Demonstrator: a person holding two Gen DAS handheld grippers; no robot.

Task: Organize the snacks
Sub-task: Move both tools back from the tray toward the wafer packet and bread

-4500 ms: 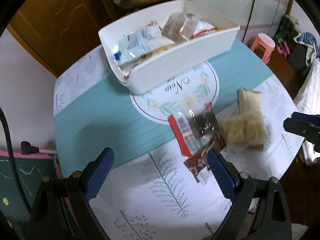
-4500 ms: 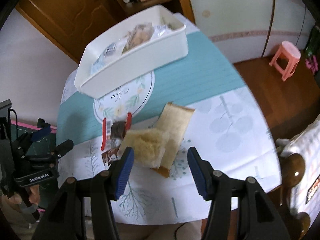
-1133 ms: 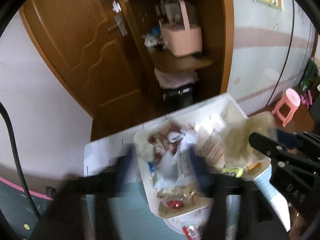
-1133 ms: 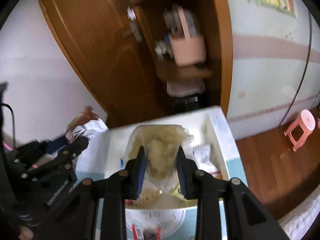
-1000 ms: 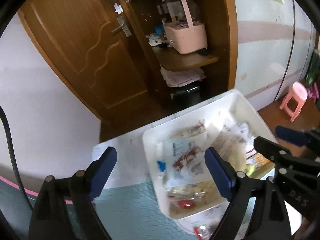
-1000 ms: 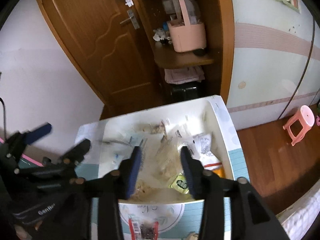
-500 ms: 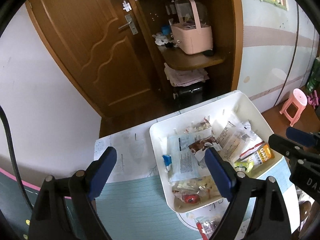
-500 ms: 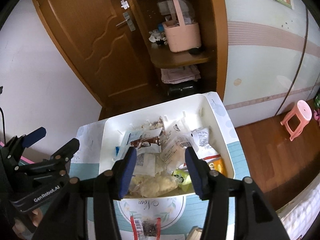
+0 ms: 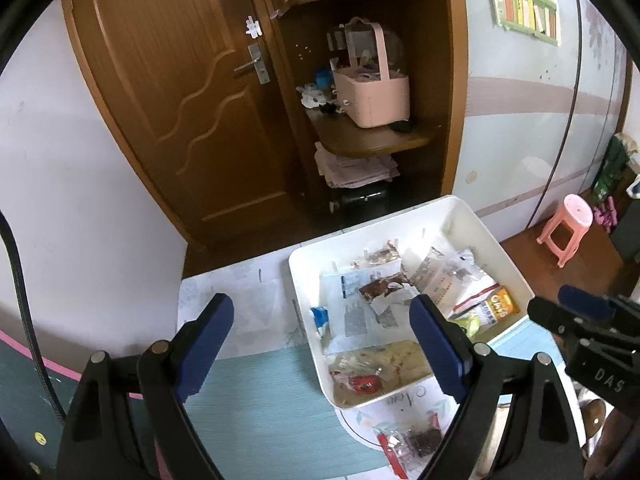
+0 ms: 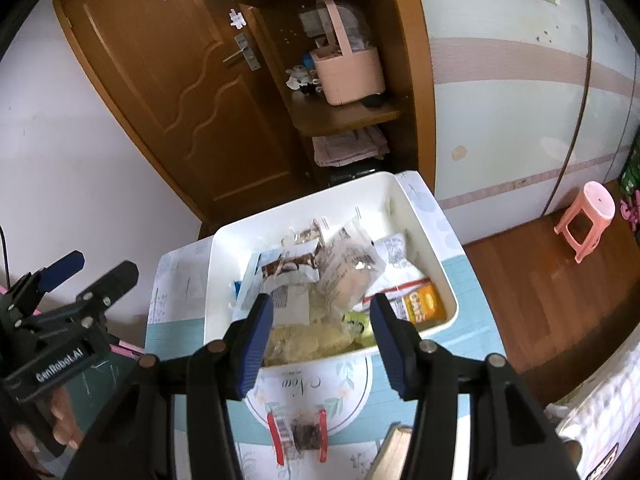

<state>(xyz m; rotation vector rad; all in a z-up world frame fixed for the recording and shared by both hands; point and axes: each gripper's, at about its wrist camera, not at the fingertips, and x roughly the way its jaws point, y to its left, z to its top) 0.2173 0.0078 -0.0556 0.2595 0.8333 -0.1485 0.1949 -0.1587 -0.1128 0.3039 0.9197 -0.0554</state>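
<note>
Both grippers, left gripper (image 9: pixel 320 344) and right gripper (image 10: pixel 322 332), tilt down over the white bin (image 10: pixel 436 248), open and empty.

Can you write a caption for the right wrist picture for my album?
Empty right tongs hover over a white bin full of snacks.

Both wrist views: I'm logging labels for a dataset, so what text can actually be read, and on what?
"GenRobot.AI": body of the left claw.
"DAS": body of the right claw.
"OATS": orange packet in the white bin.
Script on the tablecloth medallion: upside down, not surely readable.
Wall chart and other wrappers: too small.
</note>
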